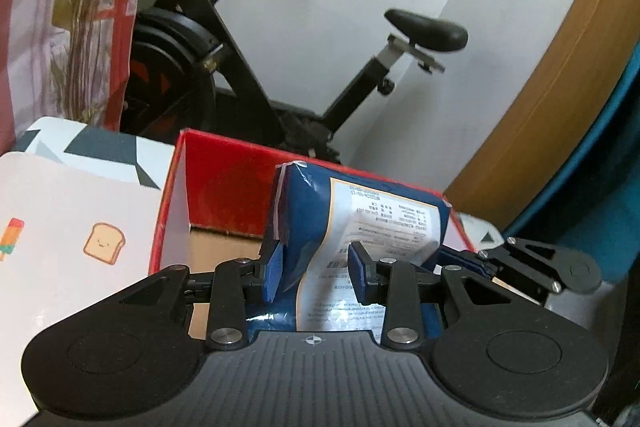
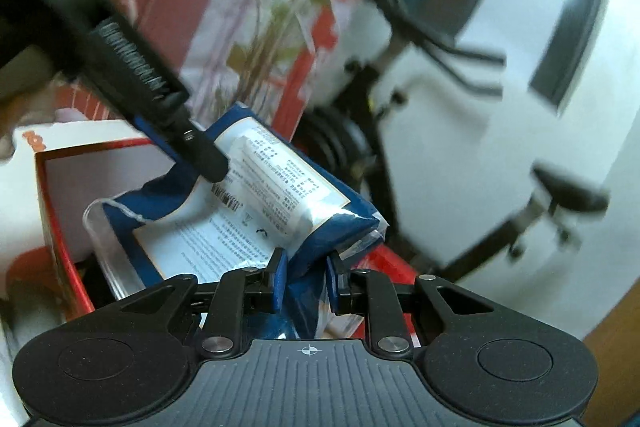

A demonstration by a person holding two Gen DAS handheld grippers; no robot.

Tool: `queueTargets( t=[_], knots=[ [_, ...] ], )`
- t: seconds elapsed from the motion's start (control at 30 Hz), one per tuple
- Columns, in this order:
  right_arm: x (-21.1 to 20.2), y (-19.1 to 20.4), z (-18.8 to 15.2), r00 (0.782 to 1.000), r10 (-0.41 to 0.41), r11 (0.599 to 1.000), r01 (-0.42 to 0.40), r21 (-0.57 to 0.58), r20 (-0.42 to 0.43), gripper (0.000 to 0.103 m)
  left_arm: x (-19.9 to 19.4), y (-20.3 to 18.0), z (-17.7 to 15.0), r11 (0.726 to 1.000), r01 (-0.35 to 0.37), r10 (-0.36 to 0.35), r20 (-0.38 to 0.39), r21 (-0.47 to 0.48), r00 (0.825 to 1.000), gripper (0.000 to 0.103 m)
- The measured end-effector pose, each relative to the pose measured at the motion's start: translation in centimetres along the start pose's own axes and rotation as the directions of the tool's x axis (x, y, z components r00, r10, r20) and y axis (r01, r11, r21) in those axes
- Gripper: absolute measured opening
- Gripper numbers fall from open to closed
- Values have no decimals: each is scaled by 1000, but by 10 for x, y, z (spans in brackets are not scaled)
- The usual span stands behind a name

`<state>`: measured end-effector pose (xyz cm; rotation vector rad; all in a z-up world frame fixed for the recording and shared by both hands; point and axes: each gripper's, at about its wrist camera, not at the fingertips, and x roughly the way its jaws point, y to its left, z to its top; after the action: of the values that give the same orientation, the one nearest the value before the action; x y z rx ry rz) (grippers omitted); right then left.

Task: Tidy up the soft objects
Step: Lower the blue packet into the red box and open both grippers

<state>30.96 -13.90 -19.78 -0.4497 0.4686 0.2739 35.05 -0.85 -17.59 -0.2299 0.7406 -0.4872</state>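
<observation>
Blue plastic film, crinkled and slippery-looking, is what you have in both grippers: a soft pack (image 1: 352,227) with a white printed label, held over the open red box (image 1: 224,179). Your left gripper (image 1: 314,269) stands part-way closed with its blue pads pinching a fold of the pack's near left end, and your right gripper (image 2: 306,281) has its jaws drawn in narrow on a bunched corner of the same pack (image 2: 256,211), so the pack hangs between the two, tilted, with its far end above the box's far wall. In the right wrist view the left gripper's arm (image 2: 132,67) crosses the top left of the picture and comes down onto the pack's far left part, which puts the two tools close together over the box (image 2: 60,227). The main risk, as I judge it, is the film sliding out of the narrower right-hand pinch, since you hold only a gathered corner and not the body; the pack would then swing from the left grip and could land across the box rim instead of inside. A second risk is lowering unevenly: the tilted pack could catch on the red wall and tip the box. Watch too that the grippers do not knock each other as they come down. The exercise bike (image 1: 248,39) stands well apart behind the box, so it should not trouble you.
</observation>
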Motion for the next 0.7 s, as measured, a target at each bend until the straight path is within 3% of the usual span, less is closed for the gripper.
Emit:
queueTargets(
  t=[0.17, 0.3, 0.4, 0.63, 0.7],
  knots=[
    [19, -13, -2, 990, 87, 983, -68, 172, -109, 17, 7, 5, -3, 1000, -7, 7, -32, 9, 999, 37],
    [29, -27, -8, 973, 158, 938, -95, 334, -165, 14, 10, 5, -3, 998, -41, 42, -38, 41, 998, 37],
    [36, -27, -10, 964, 186, 921, -104, 376, -189, 11, 12, 6, -2, 997, -50, 52, -39, 53, 998, 37],
    [55, -30, -13, 933, 166, 910, -20, 414, -320, 11, 8, 3, -5, 996, -57, 59, -29, 69, 998, 37],
    [56, -31, -15, 924, 137, 912, 23, 409, -358, 18, 6, 3, -6, 996, -60, 62, -27, 67, 998, 37]
  ],
)
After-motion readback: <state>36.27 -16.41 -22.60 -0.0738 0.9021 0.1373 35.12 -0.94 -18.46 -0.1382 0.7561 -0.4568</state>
